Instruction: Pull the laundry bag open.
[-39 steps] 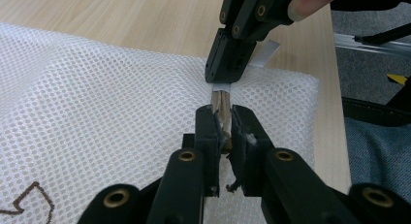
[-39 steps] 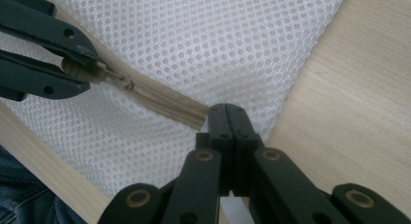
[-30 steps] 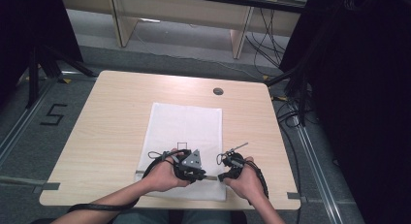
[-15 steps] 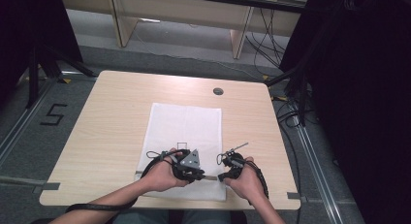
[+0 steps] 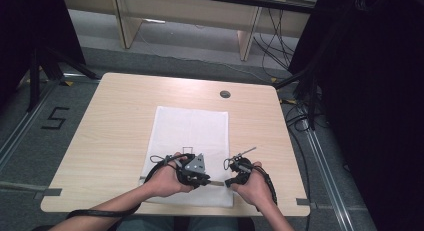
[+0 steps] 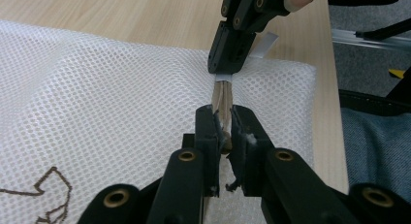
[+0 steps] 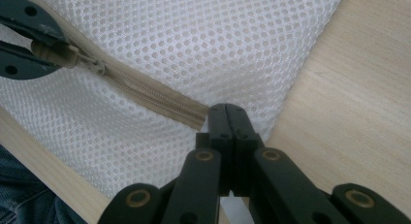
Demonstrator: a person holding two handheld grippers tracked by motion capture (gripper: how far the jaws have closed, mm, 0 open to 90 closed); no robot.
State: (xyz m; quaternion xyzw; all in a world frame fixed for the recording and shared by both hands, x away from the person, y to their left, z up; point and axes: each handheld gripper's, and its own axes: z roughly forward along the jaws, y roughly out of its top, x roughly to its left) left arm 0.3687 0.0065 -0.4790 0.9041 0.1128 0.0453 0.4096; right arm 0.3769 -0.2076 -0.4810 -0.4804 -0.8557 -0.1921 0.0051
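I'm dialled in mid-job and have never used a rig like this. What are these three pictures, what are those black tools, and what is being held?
No robot arm here: a person holds a two-jaw tool in each hand. The high view looks down on the wooden table from above the person's side. The other two pictures come from cameras riding on each tool, looking along its black jaws.

On the table lies a white mesh bag with a beige zipper along its near edge.

The left hand-held gripper is shut on the zipper's slider. The right hand-held gripper is shut at the zipper's end, where a white tab sticks out of the bag's corner; what exactly it pinches is hidden by its jaws.
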